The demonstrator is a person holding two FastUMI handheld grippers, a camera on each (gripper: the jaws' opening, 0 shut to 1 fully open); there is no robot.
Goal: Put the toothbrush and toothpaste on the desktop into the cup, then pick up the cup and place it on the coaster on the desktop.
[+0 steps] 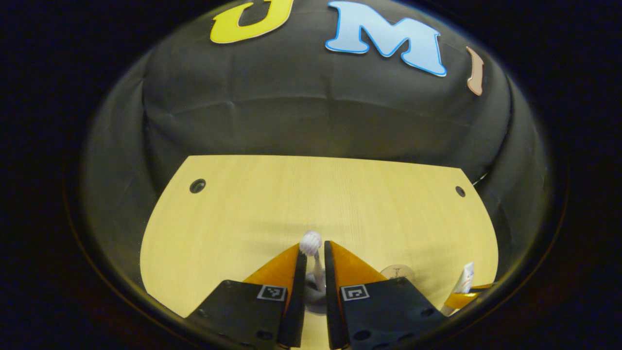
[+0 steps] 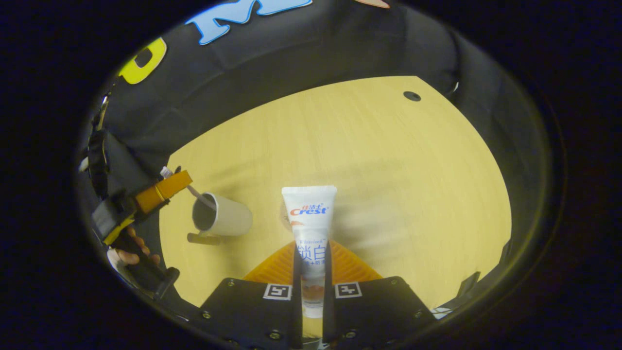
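My left gripper [image 1: 316, 257] is clamped on the toothbrush [image 1: 317, 272], fingers pressed to its thin handle with the bristle head poking up past the fingertips. From the right gripper view, the brush's lower end is dipping into the mouth of the cup [image 2: 221, 215] (a pale, plain tumbler standing on the wooden desktop [image 2: 388, 160], well to that side). The handle is stiff and slim, so a light pinch mid-handle is plenty; I judge it will just slide down and lean on the rim once I let go.

My right gripper [image 2: 311, 262] is closed on the toothpaste [image 2: 311, 228], both fingers squeezing the tube low, near its cap end, the flat crimped end sticking out ahead above the desktop. This one is soft: squeeze too hard and the body dents or the tube twists in the pads. It's light, though, so a grip on the firmer shoulder near the cap seems the safest place.

In the left gripper view I can make out a round, pale disc [image 1: 397, 273] on the desktop just beyond my right-hand finger, probably the coaster, though it's half hidden. The cup itself looks light and smooth-walled, so I'd expect to pinch it across the rim, carefully, once both things are inside.
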